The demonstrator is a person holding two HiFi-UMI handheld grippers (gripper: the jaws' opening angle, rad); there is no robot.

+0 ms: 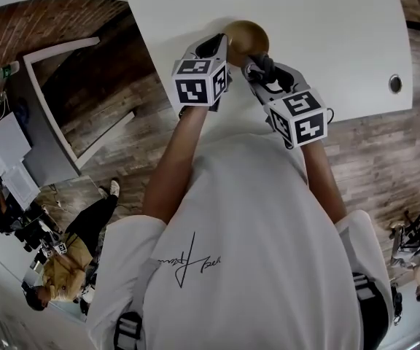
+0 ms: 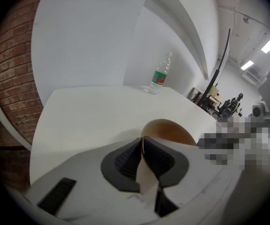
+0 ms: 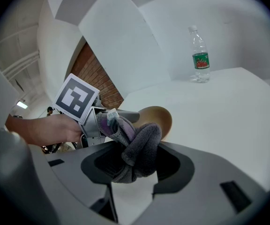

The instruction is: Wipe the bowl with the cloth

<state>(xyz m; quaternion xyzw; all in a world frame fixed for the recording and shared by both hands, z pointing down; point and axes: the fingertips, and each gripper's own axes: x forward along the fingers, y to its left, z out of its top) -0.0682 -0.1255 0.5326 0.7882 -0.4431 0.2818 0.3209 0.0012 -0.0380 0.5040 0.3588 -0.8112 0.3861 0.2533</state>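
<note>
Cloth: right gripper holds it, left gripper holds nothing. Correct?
Not quite. The left gripper isn't empty: the left gripper view shows its jaws clamped on the rim of the bowl. The right gripper does hold the cloth.

In the right gripper view the cloth point(image 3: 138, 144) covers the bowl point(image 3: 159, 117) on its 8 o'clock side, and the cloth's lower end vanishes between the jaws. The left gripper view shows only the bowl's far rim; the rest sits behind the jaws. In the head view the left gripper point(image 1: 222, 46) and right gripper point(image 1: 254, 65) hide the bowl's 6 o'clock side. Print on the bottle point(image 3: 199, 55) label is too small to read.
</note>
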